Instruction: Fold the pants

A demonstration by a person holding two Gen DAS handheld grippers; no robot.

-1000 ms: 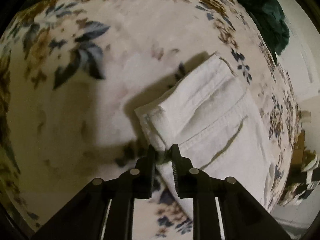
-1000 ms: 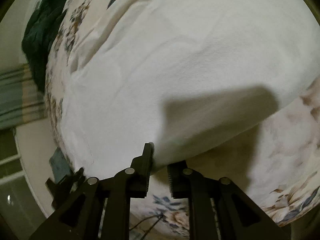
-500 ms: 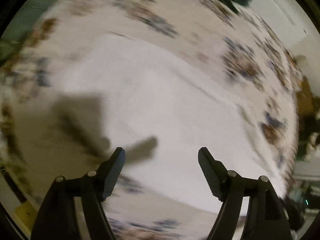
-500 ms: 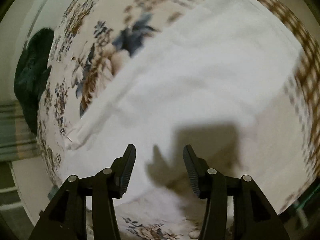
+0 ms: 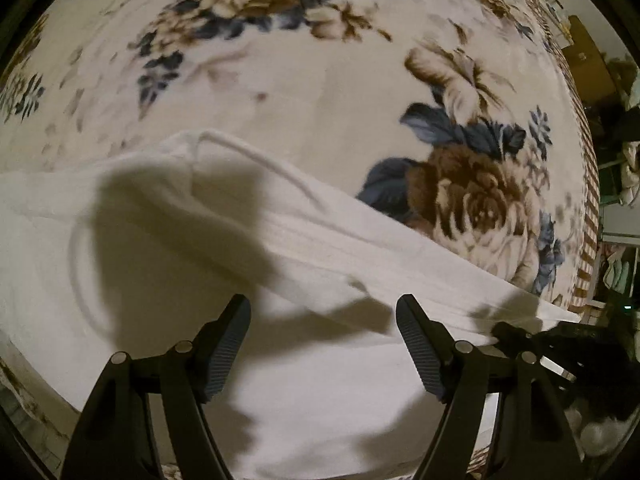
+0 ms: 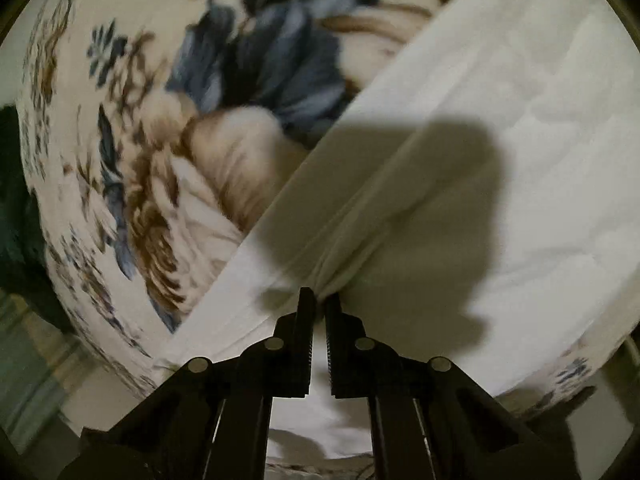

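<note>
The white pants [image 5: 248, 272] look soft and limp on the flowered blanket [image 5: 320, 72]. Right tongs [image 6: 318, 300] pinch a fabric ridge; left tongs [image 5: 323, 320] hover spread, best gripping the edge at 12 o'clock.

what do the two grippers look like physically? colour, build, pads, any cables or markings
Both match: the left gripper and right gripper are matte black, with two angular jaws on linkage arms pinned by round silver rivets. The inner pads are finely ribbed, dark grey-black rubber. Pale slots run along the arms near the base. No logos, labels or sleeves visible. A thin dark cable may show at the bottom of the right wrist view, but it is too dim to confirm.
</note>
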